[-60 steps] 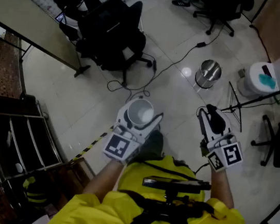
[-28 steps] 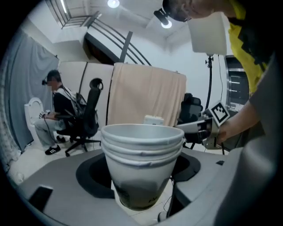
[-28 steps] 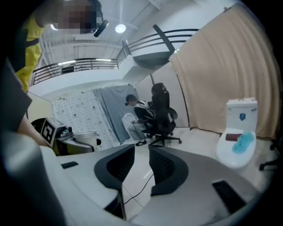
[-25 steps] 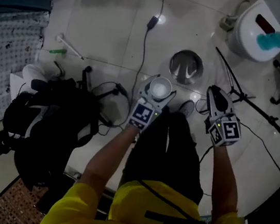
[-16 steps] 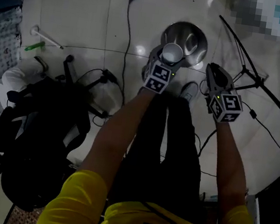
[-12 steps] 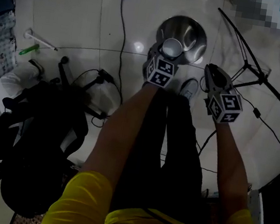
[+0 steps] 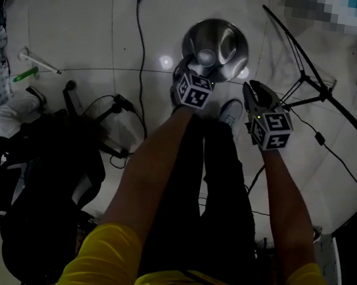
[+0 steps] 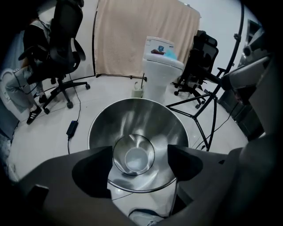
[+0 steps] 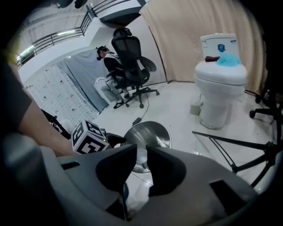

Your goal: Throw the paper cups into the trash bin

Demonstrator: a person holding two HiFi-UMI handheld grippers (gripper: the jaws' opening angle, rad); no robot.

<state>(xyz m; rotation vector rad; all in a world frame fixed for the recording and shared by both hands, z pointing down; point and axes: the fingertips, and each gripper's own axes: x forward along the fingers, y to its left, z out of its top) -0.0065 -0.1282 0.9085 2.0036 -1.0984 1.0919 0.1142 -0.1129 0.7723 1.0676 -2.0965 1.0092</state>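
**Glossy white tiled floor** (image 7: 114, 36): well below both jaw pairs.

**Round polished-steel trash bin** (image 8: 132, 117): open mouth directly under and ahead of L jaws. Ahead-left of R jaws, near.

**L gripper** (image 8: 140, 167): poised over bin mouth. Jaws spread wide and opening. Pads clear of cup on both sides, so no grip.

**R gripper** (image 9: 141, 161): beside bin, just off its rim. Jaws nearly together w/ a narrow slit betw. them, opening. Nothing betw. them.

**White paper cup** (image 8: 134, 153): mouth up, centred betw. L jaws along line of sight but beyond the tips. Within bin outline. Falling or already resting at bottom: cannot tell.

**Progress (judged):** release made for this cup, i.e. drop step at or just past completion. Left to do: check that cup stays in bin, then withdraw L gripper. No other cup in any view, so further cups, if any, unaccounted for.
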